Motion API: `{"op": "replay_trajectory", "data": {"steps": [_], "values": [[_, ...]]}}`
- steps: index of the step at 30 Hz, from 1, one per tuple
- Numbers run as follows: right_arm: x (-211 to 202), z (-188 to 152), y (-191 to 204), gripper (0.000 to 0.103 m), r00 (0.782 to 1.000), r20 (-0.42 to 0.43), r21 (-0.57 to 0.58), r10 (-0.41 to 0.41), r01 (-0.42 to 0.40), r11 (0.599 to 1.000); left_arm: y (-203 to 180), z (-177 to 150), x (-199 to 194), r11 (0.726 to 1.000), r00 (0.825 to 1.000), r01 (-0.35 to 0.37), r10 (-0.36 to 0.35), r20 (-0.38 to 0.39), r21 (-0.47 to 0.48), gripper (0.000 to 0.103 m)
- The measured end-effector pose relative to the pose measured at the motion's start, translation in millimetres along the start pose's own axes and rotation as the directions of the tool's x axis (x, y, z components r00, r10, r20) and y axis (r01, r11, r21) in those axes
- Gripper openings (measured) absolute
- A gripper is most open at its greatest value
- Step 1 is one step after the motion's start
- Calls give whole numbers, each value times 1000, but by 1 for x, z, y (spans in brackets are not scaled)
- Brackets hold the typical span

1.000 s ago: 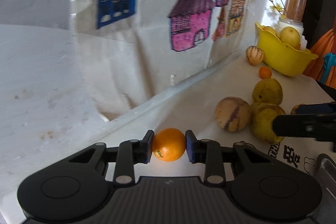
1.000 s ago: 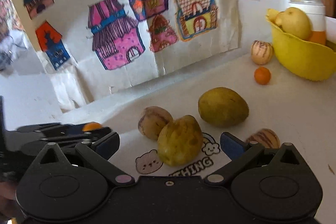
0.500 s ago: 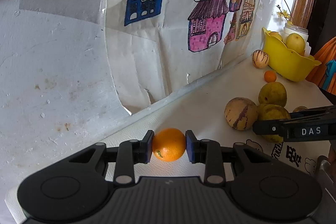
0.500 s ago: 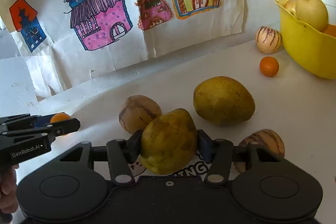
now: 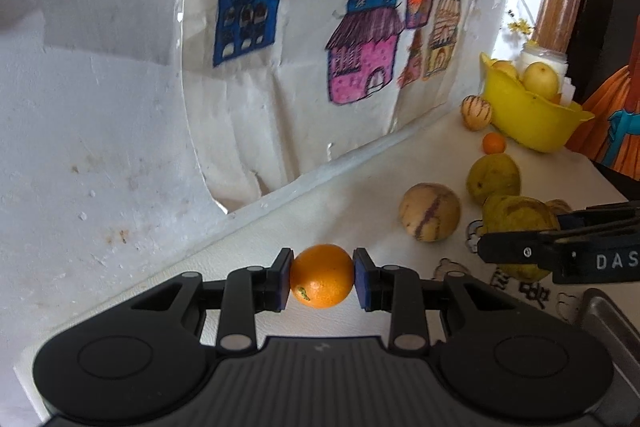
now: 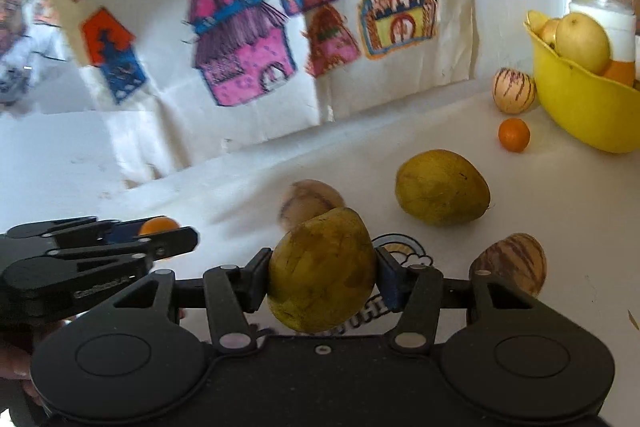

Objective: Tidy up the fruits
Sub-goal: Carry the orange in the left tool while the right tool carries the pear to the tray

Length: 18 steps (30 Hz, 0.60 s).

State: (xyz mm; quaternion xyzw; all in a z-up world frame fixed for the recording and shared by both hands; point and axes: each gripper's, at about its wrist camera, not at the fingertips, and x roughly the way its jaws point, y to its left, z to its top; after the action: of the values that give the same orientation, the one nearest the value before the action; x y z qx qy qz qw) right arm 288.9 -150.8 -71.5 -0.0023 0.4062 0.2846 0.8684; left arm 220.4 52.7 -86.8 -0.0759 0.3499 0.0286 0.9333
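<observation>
My left gripper (image 5: 322, 277) is shut on a small orange (image 5: 321, 275) and holds it above the white table at the left. My right gripper (image 6: 322, 273) is shut on a large yellow-green pear (image 6: 322, 269), lifted a little off the table. In the left wrist view the pear (image 5: 516, 217) shows behind the right gripper's black fingers (image 5: 520, 251). A yellow bowl (image 6: 576, 107) with yellow fruit and an orange stands at the far right; it also shows in the left wrist view (image 5: 528, 119).
On the table lie a second yellow-green pear (image 6: 442, 187), a pale striped melon (image 6: 308, 201), a brown striped one (image 6: 512, 261), a striped one (image 6: 513, 91) by the bowl and a small orange (image 6: 514, 135). A wall with house drawings (image 6: 244, 39) backs the table.
My right gripper closed on the pear and has lifted it slightly. My left gripper, still holding the orange, has risen and tilted a little.
</observation>
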Motion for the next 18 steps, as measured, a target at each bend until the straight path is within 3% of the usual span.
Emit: {"op": "replay_trajectory", "data": {"steps": [18], "values": [[-142,-45,45,55,989,150,35,11,-17,999,-39,-21,-109,996,994,72,-75,73,46,34]]}}
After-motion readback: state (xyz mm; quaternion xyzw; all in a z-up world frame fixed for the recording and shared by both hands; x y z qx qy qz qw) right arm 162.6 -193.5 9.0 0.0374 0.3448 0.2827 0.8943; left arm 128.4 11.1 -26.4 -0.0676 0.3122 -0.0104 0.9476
